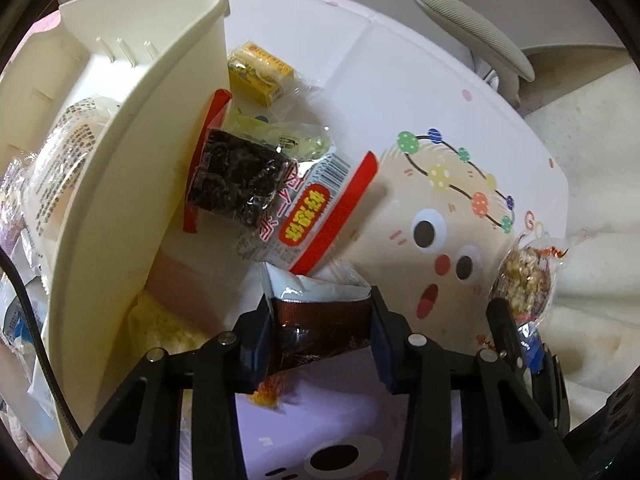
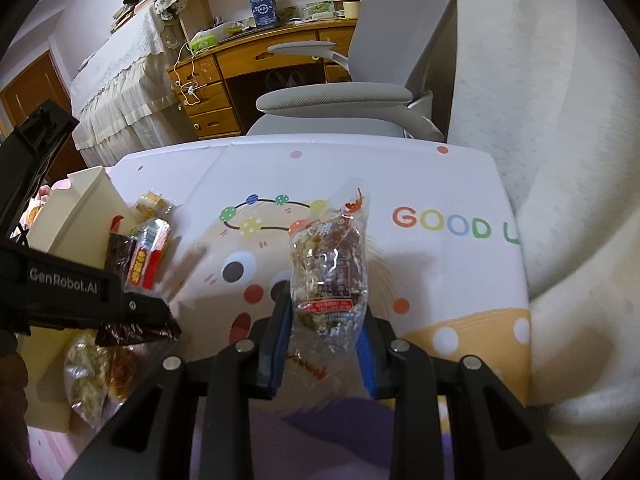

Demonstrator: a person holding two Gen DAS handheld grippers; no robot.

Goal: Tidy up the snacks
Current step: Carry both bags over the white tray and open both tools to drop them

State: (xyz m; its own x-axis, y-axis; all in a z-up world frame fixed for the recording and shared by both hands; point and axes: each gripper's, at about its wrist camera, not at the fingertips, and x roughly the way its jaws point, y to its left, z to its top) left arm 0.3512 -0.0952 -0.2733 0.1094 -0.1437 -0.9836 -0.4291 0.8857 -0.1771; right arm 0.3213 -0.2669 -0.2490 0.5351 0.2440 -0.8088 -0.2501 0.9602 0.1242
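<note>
two pairs of tongs work over a cartoon-printed tabletop with a grey office chair behind it and a wooden desk further back. largest of the task's things is the cream plastic bin at the tabletop's left side; several wrapped snacks already lie inside it, so the sorting looks partly done. still outside it, just beside its wall, lie a yellow boxed snack, a pale green packet, a dark snack in a red-edged clear wrapper and a red-and-white packet with a barcode and yellow characters on a red patch that i cannot read. those look left to go in.

the left tongs are closed on a brown and silver packet, pinched between the blue pads, close to the bin. the right tongs are closed on a clear bag of mixed nuts, held over the middle of the tabletop; its red label is too small to read.

readable writing: "good l…" in coloured letters on the tabletop, "genrobot.ai" on the left device in the right wrist view, and a blue paper bag on the desk that seems to read "chagee".
</note>
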